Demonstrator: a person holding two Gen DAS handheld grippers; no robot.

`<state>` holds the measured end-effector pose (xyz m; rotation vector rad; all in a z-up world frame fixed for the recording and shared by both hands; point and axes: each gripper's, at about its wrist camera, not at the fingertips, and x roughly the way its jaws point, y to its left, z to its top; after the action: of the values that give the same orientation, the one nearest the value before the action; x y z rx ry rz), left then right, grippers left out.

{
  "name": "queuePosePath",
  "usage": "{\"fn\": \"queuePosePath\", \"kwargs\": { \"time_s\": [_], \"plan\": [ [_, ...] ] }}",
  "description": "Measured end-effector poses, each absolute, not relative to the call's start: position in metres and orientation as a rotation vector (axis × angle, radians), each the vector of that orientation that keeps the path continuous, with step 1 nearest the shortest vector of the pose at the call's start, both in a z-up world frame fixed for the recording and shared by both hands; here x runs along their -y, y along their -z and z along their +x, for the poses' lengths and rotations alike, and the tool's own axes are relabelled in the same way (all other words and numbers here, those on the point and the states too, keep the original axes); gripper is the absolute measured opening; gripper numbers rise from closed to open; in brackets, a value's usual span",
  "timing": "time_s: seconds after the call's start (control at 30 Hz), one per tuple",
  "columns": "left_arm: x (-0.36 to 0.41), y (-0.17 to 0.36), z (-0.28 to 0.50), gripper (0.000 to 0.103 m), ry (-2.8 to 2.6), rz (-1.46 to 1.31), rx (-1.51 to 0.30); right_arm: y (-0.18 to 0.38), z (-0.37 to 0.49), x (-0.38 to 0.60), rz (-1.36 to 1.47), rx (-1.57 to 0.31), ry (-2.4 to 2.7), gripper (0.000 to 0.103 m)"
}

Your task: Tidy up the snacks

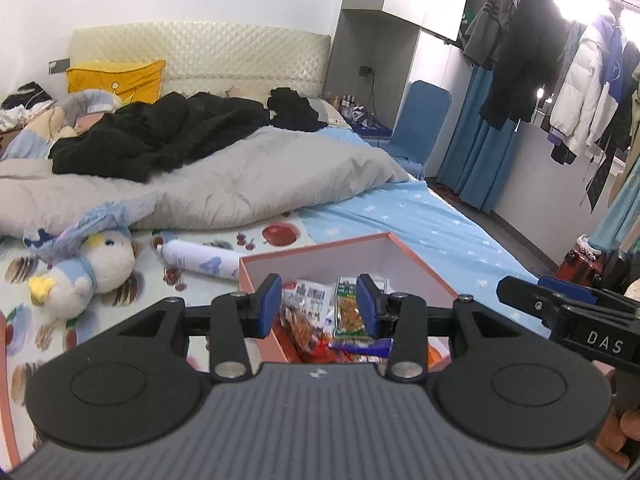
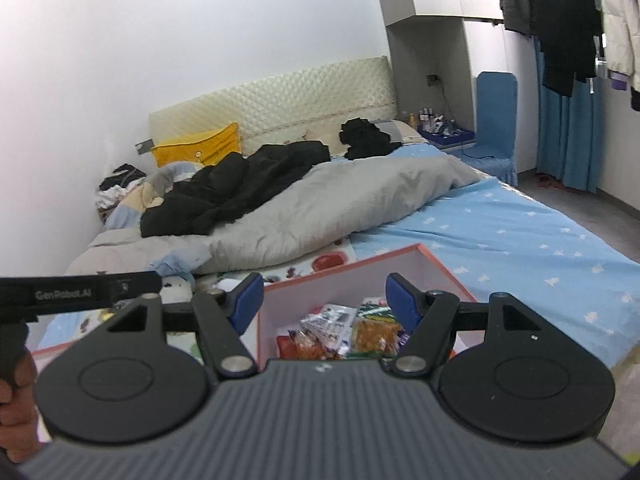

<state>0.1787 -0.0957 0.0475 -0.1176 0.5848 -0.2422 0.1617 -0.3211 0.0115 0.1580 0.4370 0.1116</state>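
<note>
Snack packets [image 1: 320,312] heaped in pink box [image 1: 420,272], just ahead and below left gripper [image 1: 318,306] and right gripper [image 2: 324,300]; both jaws apart, empty. Packets likely light, crinkly, slippery (contents crushable): pinch sealed edge.

Snack packets [image 1: 320,312] in box [image 1: 416,264] on bed (bottle [image 1: 200,259] probably touching, left).

1 pink box [image 1: 416,258], 1 plush toy [image 1: 96,268], 1 spray can [image 1: 200,258], 2 hand-held grippers [image 1: 319,304]
</note>
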Motion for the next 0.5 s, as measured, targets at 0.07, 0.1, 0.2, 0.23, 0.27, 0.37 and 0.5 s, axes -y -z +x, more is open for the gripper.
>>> {"fn": "queuePosePath", "kwargs": {
  "time_s": [0.07,0.1,0.2,0.23,0.27,0.37,0.5],
  "plan": [
    [0.095,-0.045,0.170,0.047,0.237,-0.122,-0.584,-0.007,0.154,0.322,0.152,-0.436,-0.102,0.070],
    [0.095,-0.043,0.165,0.047,0.233,-0.122,-0.585,-0.005,0.151,0.321,0.149,-0.435,-0.098,0.070],
    [0.095,-0.037,0.156,0.047,0.229,-0.126,-0.589,0.002,0.145,0.319,0.132,-0.437,-0.092,0.070],
    [0.095,-0.034,0.154,0.047,0.225,-0.126,-0.593,0.004,0.143,0.318,0.127,-0.439,-0.092,0.069],
    [0.095,-0.032,0.152,0.047,0.223,-0.128,-0.598,0.006,0.142,0.317,0.126,-0.441,-0.092,0.069],
    [0.095,-0.024,0.149,0.047,0.213,-0.134,-0.615,0.009,0.139,0.315,0.129,-0.442,-0.101,0.069],
    [0.093,-0.017,0.146,0.047,0.200,-0.135,-0.631,0.013,0.139,0.313,0.136,-0.450,-0.108,0.069]
  ]
}}
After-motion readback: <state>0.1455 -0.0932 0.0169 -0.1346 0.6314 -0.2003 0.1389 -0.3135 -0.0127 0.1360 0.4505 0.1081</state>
